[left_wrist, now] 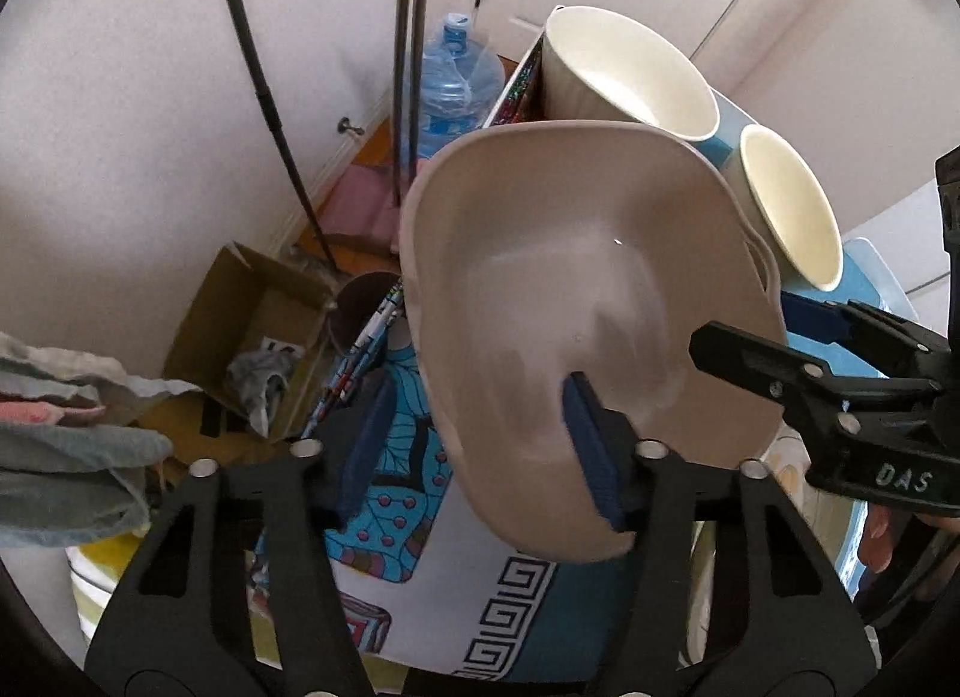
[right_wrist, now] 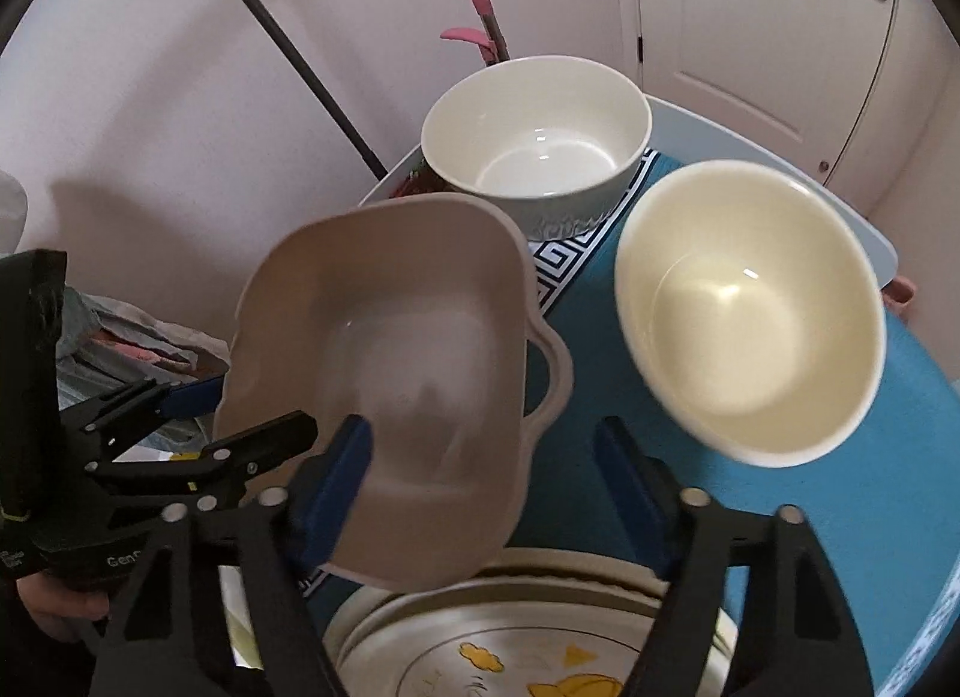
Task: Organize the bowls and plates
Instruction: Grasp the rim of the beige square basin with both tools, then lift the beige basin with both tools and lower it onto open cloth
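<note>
A beige squarish dish with loop handles sits tilted between both grippers, its near end over a stack of plates with yellow drawings. My left gripper straddles the dish's left rim, one pad inside. A strip of cloth shows between the outer pad and the wall. My right gripper straddles the right rim, and its outer pad stands well clear of the wall. A white bowl and a cream bowl stand behind.
The table has a blue patterned cloth and a curved edge at the right. On the floor to the left are a cardboard box, a water jug, mop handles and folded towels. A white door is behind.
</note>
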The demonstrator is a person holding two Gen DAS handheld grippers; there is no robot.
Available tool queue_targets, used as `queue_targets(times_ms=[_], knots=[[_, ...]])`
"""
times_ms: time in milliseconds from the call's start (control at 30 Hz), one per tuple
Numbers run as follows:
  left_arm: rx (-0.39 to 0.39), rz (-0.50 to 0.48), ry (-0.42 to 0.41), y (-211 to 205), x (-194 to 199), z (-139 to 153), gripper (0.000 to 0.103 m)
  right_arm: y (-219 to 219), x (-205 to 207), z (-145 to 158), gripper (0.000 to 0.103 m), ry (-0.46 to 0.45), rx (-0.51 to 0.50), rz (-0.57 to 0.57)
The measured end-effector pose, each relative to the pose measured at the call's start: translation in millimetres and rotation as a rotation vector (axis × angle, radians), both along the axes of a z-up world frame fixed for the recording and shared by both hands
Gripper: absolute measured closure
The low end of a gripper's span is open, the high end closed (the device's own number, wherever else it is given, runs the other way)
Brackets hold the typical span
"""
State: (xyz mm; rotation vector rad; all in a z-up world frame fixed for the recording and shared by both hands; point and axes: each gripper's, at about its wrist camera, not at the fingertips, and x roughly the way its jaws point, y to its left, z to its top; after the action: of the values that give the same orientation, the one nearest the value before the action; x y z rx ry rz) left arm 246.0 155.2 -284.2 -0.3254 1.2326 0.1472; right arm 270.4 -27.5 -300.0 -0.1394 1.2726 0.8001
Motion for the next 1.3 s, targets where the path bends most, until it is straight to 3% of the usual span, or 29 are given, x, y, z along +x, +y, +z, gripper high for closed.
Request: queue_targets(times_ms=[67, 133, 267, 533, 733, 900, 1000, 1300], knots=[[0.0, -0.002, 0.009, 1, 2, -3, 0.076, 0, -1, -3, 0.056, 0.013, -0.005, -0.003], [-0.001, -0.004, 0.019, 2, 3, -6, 0.085, 3, -2, -8, 0.076, 0.027, -0.011, 0.004], [0.025, -0.011, 0.014, 1, 2, -4, 0.09, 8, -9, -12, 0.087, 0.001, -0.035, 0.006], [0.076, -0.06, -0.063, -3, 1, 30, 0.09, 4, -22, 5, 0.089, -0.043, 0.0, -0.035], [0.102, -0.142, -0.148, -37, -1, 77, 0.09, -33, -38, 51, 0.089, -0.126, 0.054, -0.134], [0.116, -0.261, -0.23, -106, -3, 115, 0.09, -107, -57, 93, 0.089, -0.218, 0.088, -0.252], [0.098, -0.33, -0.252, -156, -8, 122, 0.09, -159, -73, 102, 0.089, -0.241, 0.079, -0.32], [0.006, -0.537, -0.228, -310, -33, 97, 0.09, -314, -130, 96, 0.089, -0.225, -0.018, -0.532]])
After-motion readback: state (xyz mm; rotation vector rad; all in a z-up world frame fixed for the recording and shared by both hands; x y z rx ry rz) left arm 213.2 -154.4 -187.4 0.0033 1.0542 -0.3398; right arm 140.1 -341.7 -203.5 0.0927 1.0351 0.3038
